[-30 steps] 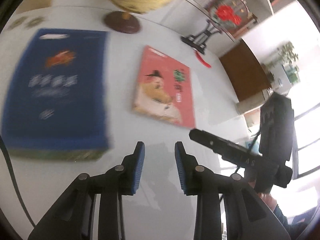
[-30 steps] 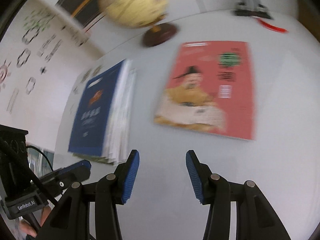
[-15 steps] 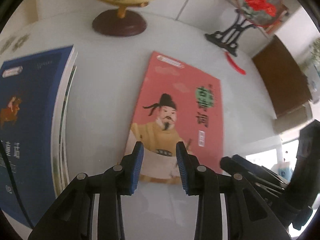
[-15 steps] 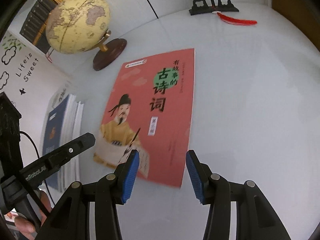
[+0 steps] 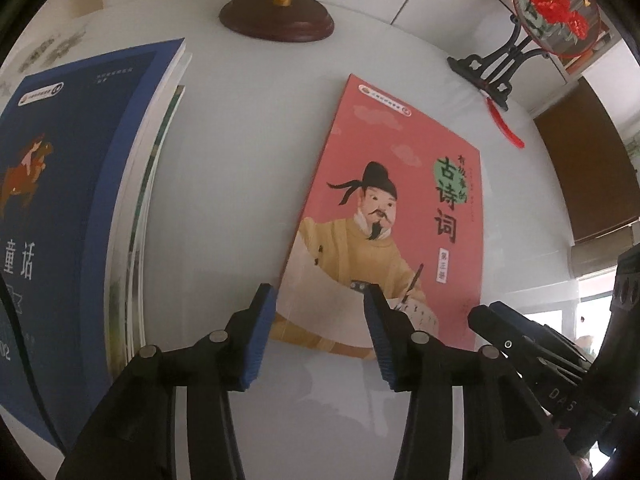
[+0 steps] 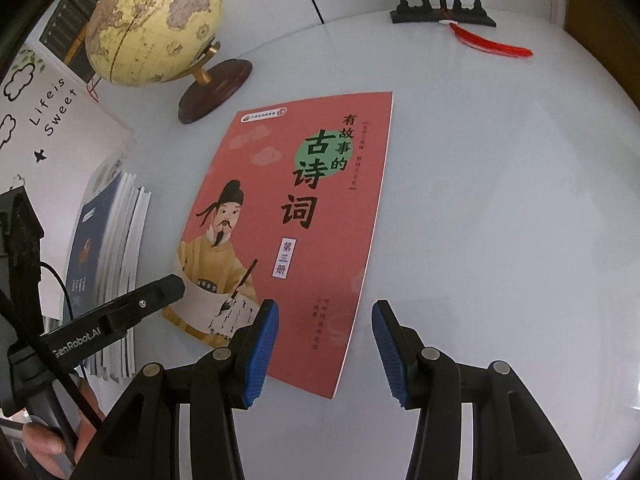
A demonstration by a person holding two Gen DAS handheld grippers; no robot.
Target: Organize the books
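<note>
The red book [image 6: 304, 216] lies flat on the white worktop [image 6: 500, 200], beside the stack of books [image 5: 80, 208] with the blue cover on top. My left gripper [image 5: 320, 320] is opening its fingers over the red book's near left corner, pinching nothing. My right gripper [image 6: 325, 342] hangs spread over its near right corner.

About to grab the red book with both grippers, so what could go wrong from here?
1. The red book lies flat on the table; the left gripper, jaws opening, and the open right gripper may scrape or curl its near edge.
2. The grippers sit close and could collide.
3. Swinging it left could knock the blue stack or globe.
</note>
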